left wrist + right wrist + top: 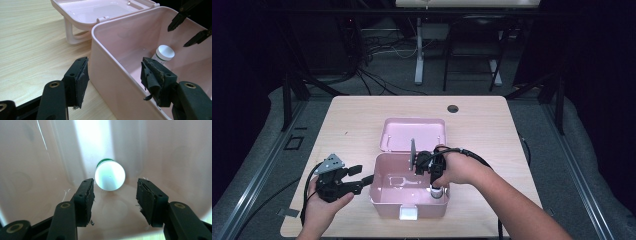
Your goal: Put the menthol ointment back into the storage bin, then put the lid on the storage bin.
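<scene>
A: We have the pink box (409, 200) sitting at the near edge of the desk (352, 120), about the middle of that edge, its lid (413, 134) swung back flat behind it towards the far edge.

B: And the bottle (437, 191)?

A: We see it upright inside the box, in the near right corner, white cap up, a green band just under the cap. In the right tool's view it stands on the box floor close to the wall.

B: What is our right tool (113, 192) doing?

A: It points down into the box, directly above the bottle. Its jaws stand well apart, wider than the cap, and the pads (87, 200) touch nothing; the cap (110, 175) shows in the gap beyond them.

B: So nothing held there. And our left tool (113, 80)?

A: We hold it low at the box's left side, towards the near left corner of the desk. Its jaws are wide open and straddle the box's left wall (112, 82), one outside and one inside. We cannot tell whether either pad touches the wall.
</scene>
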`<state>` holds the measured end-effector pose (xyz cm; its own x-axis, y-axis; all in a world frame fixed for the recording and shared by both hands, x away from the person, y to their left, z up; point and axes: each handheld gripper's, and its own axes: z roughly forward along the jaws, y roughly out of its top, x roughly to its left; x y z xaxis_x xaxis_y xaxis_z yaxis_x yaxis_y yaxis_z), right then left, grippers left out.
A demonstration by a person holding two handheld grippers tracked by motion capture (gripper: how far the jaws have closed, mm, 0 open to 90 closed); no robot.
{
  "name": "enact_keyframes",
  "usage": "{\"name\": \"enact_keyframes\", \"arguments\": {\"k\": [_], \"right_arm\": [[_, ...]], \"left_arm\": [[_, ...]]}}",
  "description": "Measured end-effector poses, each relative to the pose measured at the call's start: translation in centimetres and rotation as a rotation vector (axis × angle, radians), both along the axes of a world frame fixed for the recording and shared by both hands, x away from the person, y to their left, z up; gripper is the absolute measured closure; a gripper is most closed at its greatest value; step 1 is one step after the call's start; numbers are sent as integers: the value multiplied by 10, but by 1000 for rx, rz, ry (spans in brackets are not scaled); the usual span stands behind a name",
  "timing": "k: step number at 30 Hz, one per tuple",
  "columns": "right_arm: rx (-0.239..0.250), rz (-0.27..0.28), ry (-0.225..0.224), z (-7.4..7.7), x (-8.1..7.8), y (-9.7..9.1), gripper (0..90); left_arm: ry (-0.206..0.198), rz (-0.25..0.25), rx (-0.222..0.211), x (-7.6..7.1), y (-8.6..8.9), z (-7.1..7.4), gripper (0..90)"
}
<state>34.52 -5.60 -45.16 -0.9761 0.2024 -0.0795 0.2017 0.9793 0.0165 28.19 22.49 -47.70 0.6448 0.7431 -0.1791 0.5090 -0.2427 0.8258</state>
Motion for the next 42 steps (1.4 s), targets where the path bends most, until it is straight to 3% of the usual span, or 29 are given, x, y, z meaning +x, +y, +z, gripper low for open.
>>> {"name": "enact_keyframes", "arguments": {"k": [14, 42], "right_arm": [[73, -40, -37, 26, -3, -17, 466], [186, -158, -98, 37, 3, -47, 406]], "left_arm": [[-2, 3, 0, -1, 1, 0, 396], [-5, 3, -9, -2, 0, 1, 405]]}}
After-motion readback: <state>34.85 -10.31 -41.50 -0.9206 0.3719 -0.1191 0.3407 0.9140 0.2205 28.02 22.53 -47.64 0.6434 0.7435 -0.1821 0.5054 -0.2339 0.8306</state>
